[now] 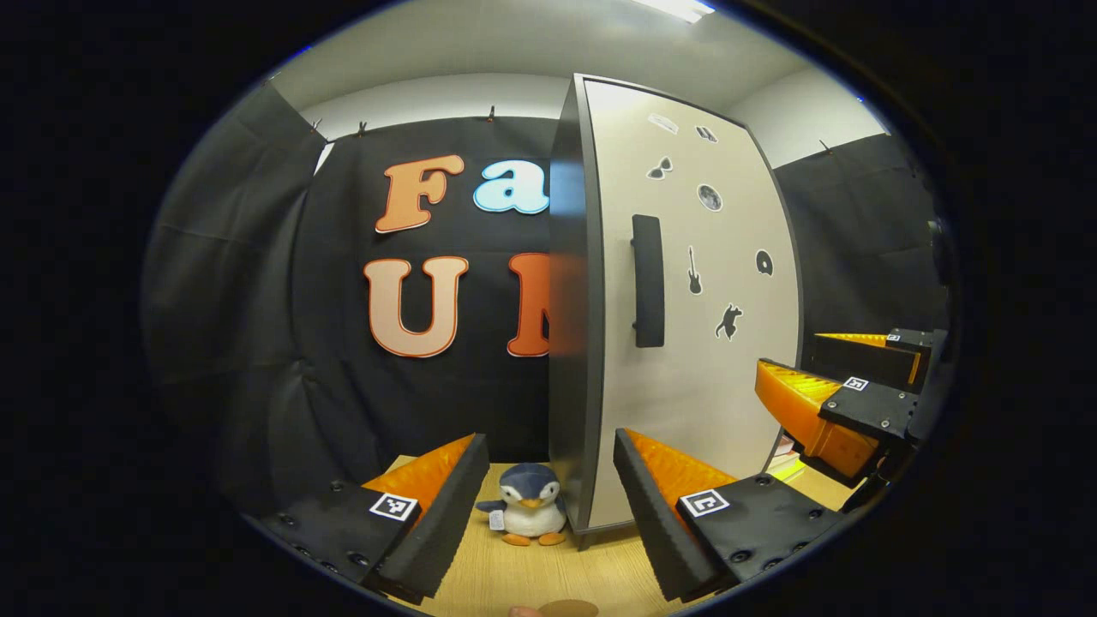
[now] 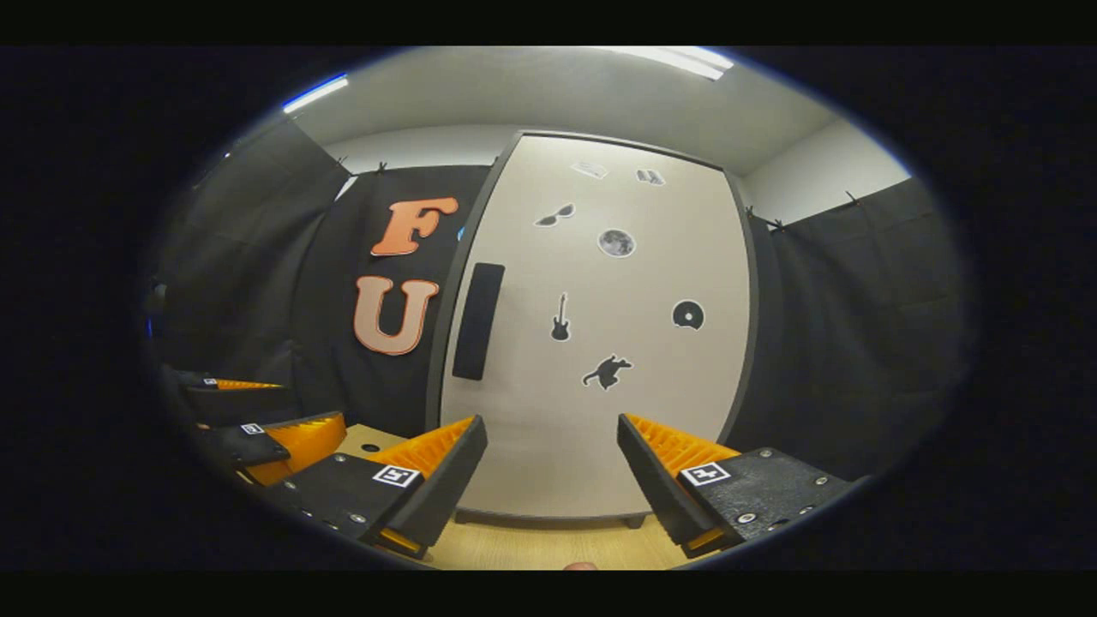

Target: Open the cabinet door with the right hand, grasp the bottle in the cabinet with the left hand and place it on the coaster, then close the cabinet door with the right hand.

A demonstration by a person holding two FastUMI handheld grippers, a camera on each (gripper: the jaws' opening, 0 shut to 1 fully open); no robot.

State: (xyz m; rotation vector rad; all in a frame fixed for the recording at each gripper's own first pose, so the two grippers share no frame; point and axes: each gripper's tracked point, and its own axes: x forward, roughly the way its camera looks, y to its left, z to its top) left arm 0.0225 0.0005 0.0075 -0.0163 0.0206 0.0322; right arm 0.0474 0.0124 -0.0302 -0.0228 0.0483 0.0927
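A tall cabinet stands on the wooden table with its white door [image 2: 600,343] shut. A dark vertical handle [image 2: 477,321] sits near the door's left edge, also seen in the left gripper view [image 1: 649,281]. The bottle is hidden behind the door. A brown round edge [image 1: 567,608] at the bottom of the left gripper view may be the coaster. My right gripper [image 2: 550,424] is open in front of the door, holding nothing, and it appears at the right of the left gripper view [image 1: 788,356]. My left gripper [image 1: 548,446] is open and empty, facing the cabinet's left front corner.
A small penguin plush [image 1: 529,512] stands on the table against the cabinet's dark left side [image 1: 570,300]. Flat stacked items [image 1: 784,465] lie behind the right gripper. Black cloth walls close the booth behind and on both sides. The left gripper [image 2: 308,403] shows at the left.
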